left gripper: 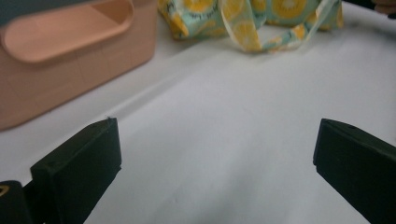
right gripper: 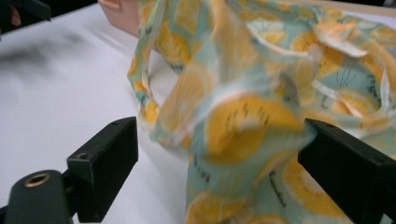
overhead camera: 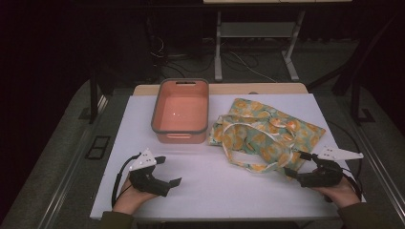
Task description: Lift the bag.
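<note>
In the high view, a white table (overhead camera: 215, 191) carries a pink bin (overhead camera: 180, 112) and, just right of the bin, a crumpled bag (overhead camera: 267, 131) printed with yellow citrus slices on pale green, its light straps looping toward the near edge. The left gripper (overhead camera: 170, 170) sits nearer the person than the bin and to its left, jaws spread apart over bare table, well away from the bag. The right gripper (overhead camera: 297, 164) is at the bag's near right corner, jaws apart, with its tips at the cloth.

In the left gripper view, the two black jaws stand wide apart with only white table between them. The bin (left gripper: 70, 60) is ahead on the left; the bag (left gripper: 252, 18) lies beyond, to the bin's right.

In the right gripper view, the jaws are apart with a raised fold of the bag (right gripper: 252, 121) between them, blurred; the cloth meets the right jaw. A corner of the bin (right gripper: 119, 14) shows behind the bag.
</note>
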